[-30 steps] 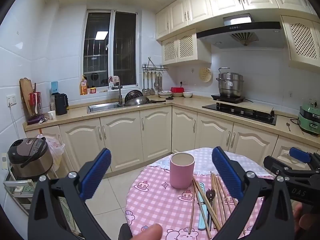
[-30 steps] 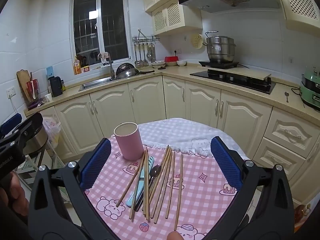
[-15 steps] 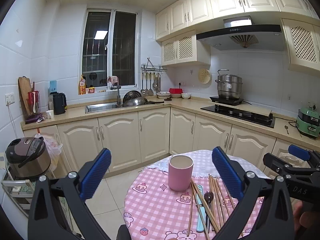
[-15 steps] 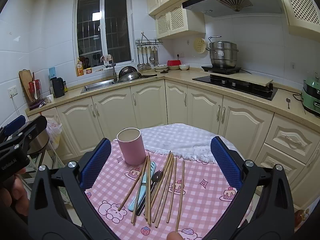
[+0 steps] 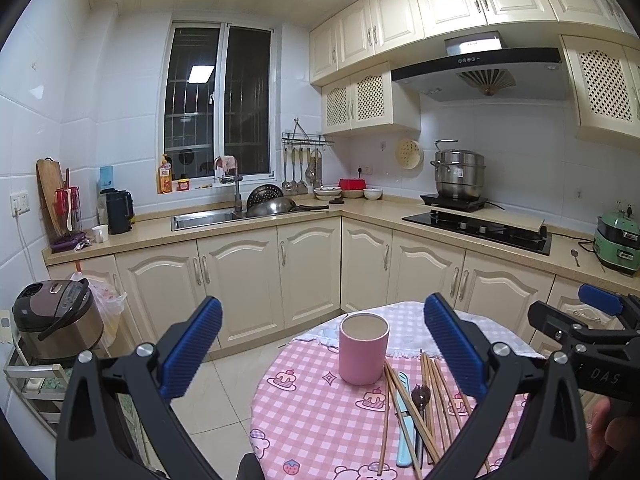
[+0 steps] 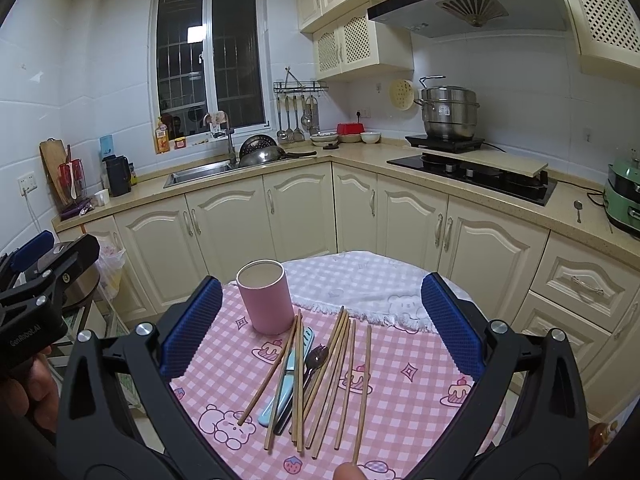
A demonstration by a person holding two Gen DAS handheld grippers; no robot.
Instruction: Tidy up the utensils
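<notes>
Pink-checked cloth, round table, utensils laid out, both grippers raised above it.

Left wrist view: left gripper spread wide, blue pads empty, held above the table's near edge. Pink cup upright on the cloth, at the border of a white cloth. Wooden chopsticks, a pale blue utensil and a dark spoon lie just beside the cup. Right gripper at right edge; opening cannot be told here.
Right wrist view: right gripper spread wide, empty. Cup behind the chopsticks, which lie loosely fanned over the blue utensil and spoon.
</notes>
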